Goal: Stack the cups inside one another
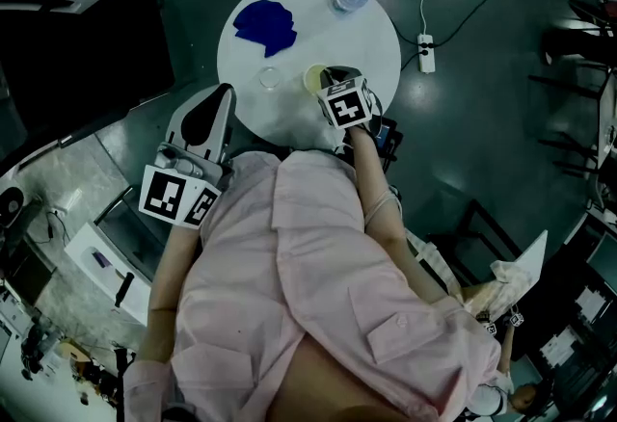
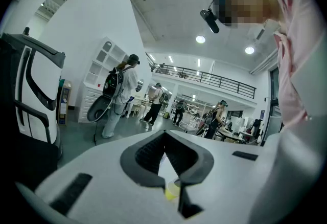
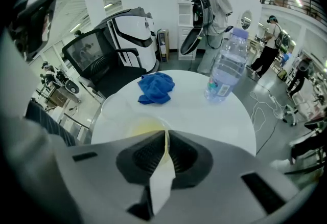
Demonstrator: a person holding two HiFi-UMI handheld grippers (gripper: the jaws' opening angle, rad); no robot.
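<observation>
Past the pink shirt point(image 1: 289, 266), a yellow cup point(image 1: 314, 77) is grasped by the right gripper point(image 3: 166, 135) at the table point(image 1: 308, 15)'s near edge, and the left gripper point(image 2: 164, 135) is clenched empty.

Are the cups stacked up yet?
Not yet. Nothing is stacked: the clear cup stands alone on the white table. The right gripper pinches the yellow cup by its rim. To do: nest one inside the other.
</observation>
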